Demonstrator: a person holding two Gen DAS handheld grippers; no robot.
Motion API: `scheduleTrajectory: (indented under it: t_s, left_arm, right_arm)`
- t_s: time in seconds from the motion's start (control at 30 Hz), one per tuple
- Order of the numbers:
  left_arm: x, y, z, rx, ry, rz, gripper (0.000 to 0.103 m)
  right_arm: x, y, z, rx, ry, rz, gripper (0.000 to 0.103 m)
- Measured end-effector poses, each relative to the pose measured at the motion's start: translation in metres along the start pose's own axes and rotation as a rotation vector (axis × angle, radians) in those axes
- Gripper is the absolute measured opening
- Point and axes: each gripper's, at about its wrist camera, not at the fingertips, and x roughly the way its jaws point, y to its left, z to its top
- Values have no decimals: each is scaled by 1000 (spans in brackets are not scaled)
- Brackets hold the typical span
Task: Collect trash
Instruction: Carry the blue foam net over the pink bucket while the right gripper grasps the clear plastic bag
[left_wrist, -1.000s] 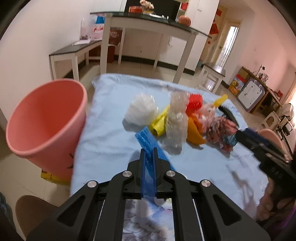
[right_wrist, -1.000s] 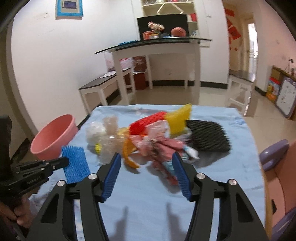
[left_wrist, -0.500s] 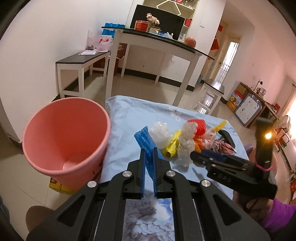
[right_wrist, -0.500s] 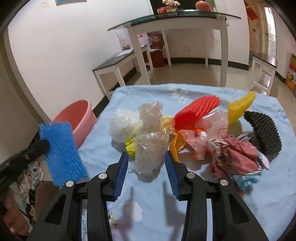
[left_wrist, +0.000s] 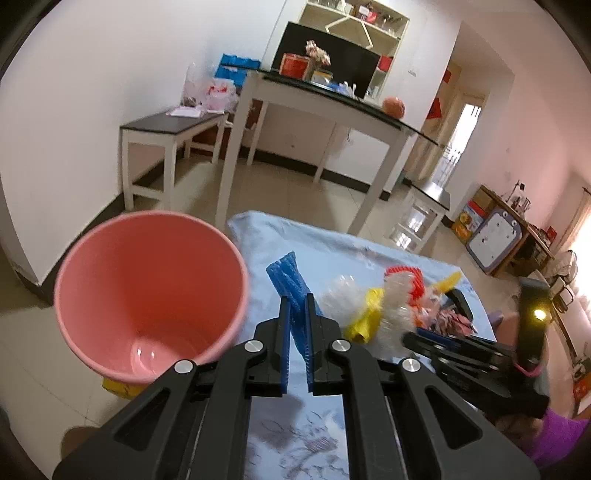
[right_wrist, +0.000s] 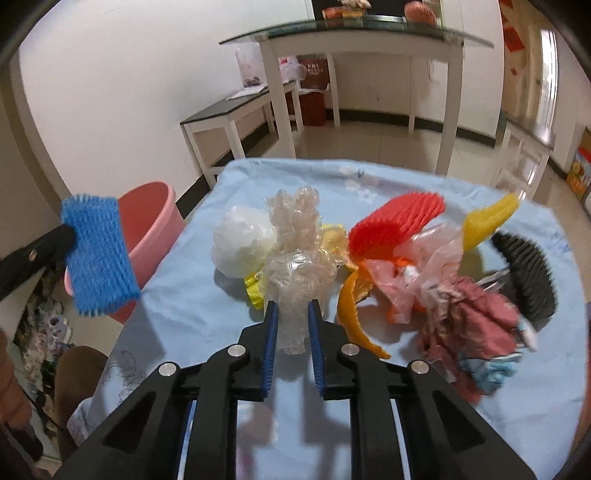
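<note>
My left gripper (left_wrist: 296, 306) is shut on a blue foam net (left_wrist: 287, 278), held in the air just right of the pink bucket (left_wrist: 147, 288). In the right wrist view the same blue foam net (right_wrist: 98, 258) hangs in front of the pink bucket (right_wrist: 147, 229). My right gripper (right_wrist: 291, 312) points down at the trash pile, and its jaws are closing on a crumpled clear plastic wrap (right_wrist: 295, 273). The wrap fills the gap and both pads touch its sides. A white bag (right_wrist: 242, 247) and a red foam net (right_wrist: 395, 221) lie beside it.
Yellow (right_wrist: 487, 219) and black (right_wrist: 528, 273) foam nets, an orange strip (right_wrist: 351, 314) and a pink wrapper (right_wrist: 469, 325) lie on the blue tablecloth (right_wrist: 207, 321). Behind stand a tall white table (left_wrist: 332, 99) and a low bench (left_wrist: 166, 125). A brown stool (right_wrist: 74, 369) sits below the table's left edge.
The left gripper carried the blue net up and left, to beside the bucket's rim. The right gripper slid left from the pink wrapper to the clear plastic, and its jaws narrowed around it.
</note>
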Motion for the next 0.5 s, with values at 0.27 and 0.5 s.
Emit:
scheduleTrajectory:
  t_s: [0.27, 0.5]
  left_arm:
    - [-10, 44, 12, -69, -34, 28, 6]
    - [-25, 66, 16, -66, -76, 98, 6]
  right_arm:
    - [-27, 24, 15, -57, -98, -50, 14]
    - [-30, 26, 36, 6, -126, 31, 14]
